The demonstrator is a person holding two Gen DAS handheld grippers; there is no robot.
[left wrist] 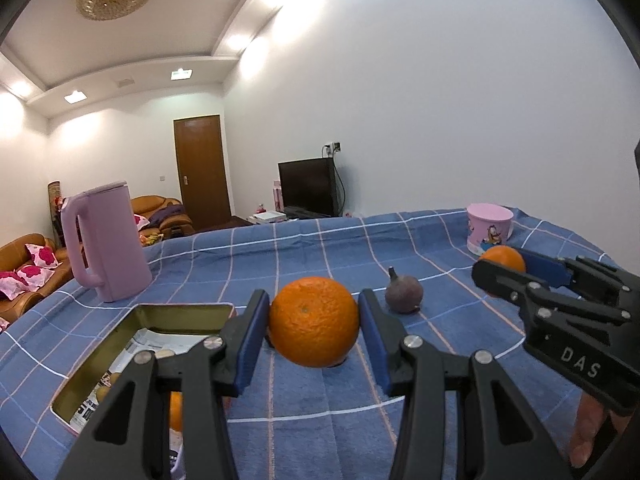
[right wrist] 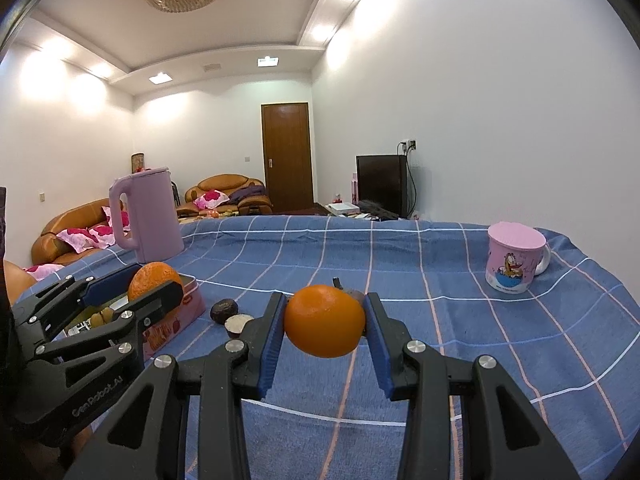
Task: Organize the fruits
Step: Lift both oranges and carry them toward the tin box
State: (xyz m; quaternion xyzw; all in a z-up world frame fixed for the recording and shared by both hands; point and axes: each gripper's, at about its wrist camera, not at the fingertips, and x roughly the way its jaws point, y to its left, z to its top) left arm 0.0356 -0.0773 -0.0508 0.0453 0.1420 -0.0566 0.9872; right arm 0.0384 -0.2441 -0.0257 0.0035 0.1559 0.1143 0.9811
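risk first: both fruits are round and smooth-skinned, each pinched only across its middle by two narrow blue pads. any tilt or loosening on the way to the tin [left wrist: 100,344] could let one roll out, likely onto the blue checked cloth [left wrist: 320,248] and off toward the table edge. the two tools also sit close together, so they could knock into each other if both head for the tin at once. the tin already holds small items and papers, so a drop from height might bounce.

left gripper [left wrist: 314,322]: jaws partly closed, pads pressing both sides of the large orange [left wrist: 314,320], which looks lifted just above the cloth, beside the tin's right edge.

right gripper [right wrist: 325,326]: jaws narrower, pinching the smaller orange [right wrist: 325,326], held clear of the cloth.

a purple stemmed fruit [left wrist: 404,294] lies on the cloth between the two tools. two small dark fruits [right wrist: 224,311] sit beside the tin. pink kettle [left wrist: 104,240] and mug [right wrist: 514,262] stand well apart.
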